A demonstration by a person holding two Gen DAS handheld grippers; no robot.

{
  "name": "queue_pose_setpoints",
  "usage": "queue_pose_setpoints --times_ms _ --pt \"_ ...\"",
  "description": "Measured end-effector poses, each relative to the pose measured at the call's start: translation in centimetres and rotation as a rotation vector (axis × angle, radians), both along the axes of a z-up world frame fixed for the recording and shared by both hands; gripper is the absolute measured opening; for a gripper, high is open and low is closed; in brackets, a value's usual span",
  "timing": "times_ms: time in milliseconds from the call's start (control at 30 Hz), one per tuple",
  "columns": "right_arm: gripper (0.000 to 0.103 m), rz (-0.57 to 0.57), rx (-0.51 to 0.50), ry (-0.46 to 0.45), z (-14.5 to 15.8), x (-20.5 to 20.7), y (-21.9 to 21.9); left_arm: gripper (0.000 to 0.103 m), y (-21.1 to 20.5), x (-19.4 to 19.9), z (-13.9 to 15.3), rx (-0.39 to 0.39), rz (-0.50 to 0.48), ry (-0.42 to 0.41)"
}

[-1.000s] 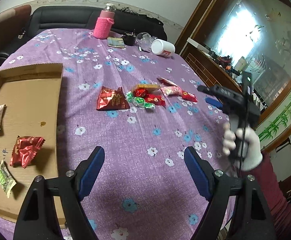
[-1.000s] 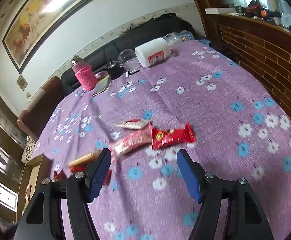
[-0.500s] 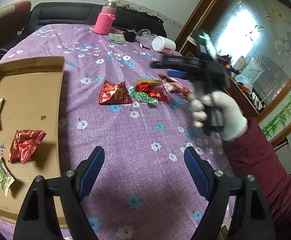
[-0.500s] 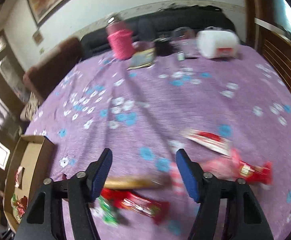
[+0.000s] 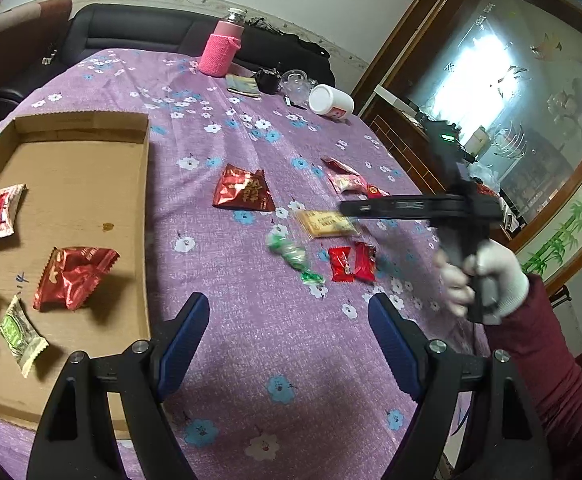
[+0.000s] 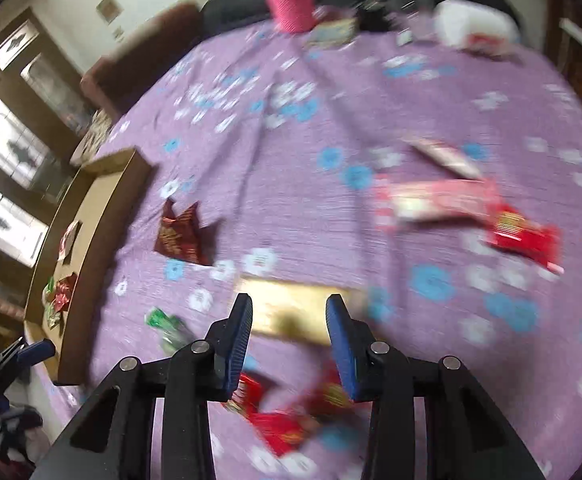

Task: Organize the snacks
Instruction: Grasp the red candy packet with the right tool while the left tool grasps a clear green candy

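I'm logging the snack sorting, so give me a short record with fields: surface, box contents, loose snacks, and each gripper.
surface: purple floral tablecloth
box: cardboard tray holding a red foil packet, a white-red sachet and green-wrapped sweets
loose snacks: dark red packet, gold packet, green candy, small red candies
left gripper: jaws open, empty
right gripper: jaws closing above the gold packet, nothing gripped yet

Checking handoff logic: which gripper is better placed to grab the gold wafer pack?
Right. The right gripper is over the gold wafer pack, jaws closing either side of it. The left gripper hangs open, short of the loose snacks.
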State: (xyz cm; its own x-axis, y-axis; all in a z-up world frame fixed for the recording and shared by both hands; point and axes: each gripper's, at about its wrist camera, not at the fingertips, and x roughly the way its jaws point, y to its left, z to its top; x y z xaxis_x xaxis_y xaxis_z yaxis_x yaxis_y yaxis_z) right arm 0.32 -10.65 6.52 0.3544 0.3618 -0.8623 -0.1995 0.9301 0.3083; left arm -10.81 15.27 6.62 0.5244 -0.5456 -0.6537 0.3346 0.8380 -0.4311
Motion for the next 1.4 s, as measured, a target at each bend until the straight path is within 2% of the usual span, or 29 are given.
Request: queue_pose_setpoints --times_ms 100,200,300,367,467,633,667,767,800,833,900,1133,1200,1267,1400 --pt "0.042 -0.041 0.014 -0.049 1.4 -2.1 -2.0 0.081 -0.5 -0.3 0.0 0.005 -0.017 -0.002" --pt "0.044 -0.055 0.098 -0.037 1.5 -3.5 -2.8 0.081 -1.0 -0.9 0.3 0.016 -0.035 -0.018" --pt "0.044 -0.041 0.121 -0.021 0.7 -4.7 -1.6 0.081 -1.3 -1.2 0.3 0.019 -0.045 -0.019" --pt "0.045 -0.042 0.106 -0.019 0.3 -5.1 -0.5 0.081 -1.5 -1.4 0.3 0.023 -0.053 -0.017" --pt "0.045 -0.141 -0.005 -0.057 -0.2 -6.7 0.1 0.081 -1.7 -1.7 0.3 0.033 -0.062 -0.021" --pt "0.045 -0.172 0.025 -0.058 -1.4 -7.6 0.8 0.081 -2.1 -1.3 -0.3 0.038 -0.05 0.0" --pt "0.045 -0.165 0.009 -0.058 -1.7 -7.3 1.4 0.078 -2.3 -1.1 -0.4 0.041 -0.043 0.004" --pt "0.045 -0.158 -0.047 -0.079 -2.4 -6.4 2.2 0.057 -3.0 -0.9 -0.3 0.055 -0.048 0.007" --pt "0.038 -0.159 -0.057 -0.098 -2.4 -6.5 2.4 0.05 -3.3 -0.8 -0.2 0.06 -0.05 0.008" --pt "0.03 -0.163 -0.058 -0.102 -2.4 -6.4 2.2 0.048 -3.4 -0.7 -0.1 0.064 -0.052 0.008" --pt "0.026 -0.186 -0.031 -0.102 -2.6 -6.4 1.4 0.047 -4.0 -0.2 0.0 0.074 -0.048 0.01" --pt "0.026 -0.266 0.023 -0.138 -3.0 -6.6 -1.9 0.048 -6.1 3.6 -1.5 0.08 0.002 0.066" --pt "0.026 -0.269 0.067 -0.148 -3.1 -6.8 -2.5 0.048 -7.0 5.0 -2.5 0.111 0.016 0.084" --pt "0.026 -0.273 0.095 -0.149 -3.2 -6.8 -2.8 0.048 -8.1 5.9 -3.4 0.175 0.027 0.083" --pt "0.026 -0.276 0.128 -0.145 -3.3 -6.8 -3.2 0.048 -9.4 6.5 -4.8 0.233 0.015 0.083"
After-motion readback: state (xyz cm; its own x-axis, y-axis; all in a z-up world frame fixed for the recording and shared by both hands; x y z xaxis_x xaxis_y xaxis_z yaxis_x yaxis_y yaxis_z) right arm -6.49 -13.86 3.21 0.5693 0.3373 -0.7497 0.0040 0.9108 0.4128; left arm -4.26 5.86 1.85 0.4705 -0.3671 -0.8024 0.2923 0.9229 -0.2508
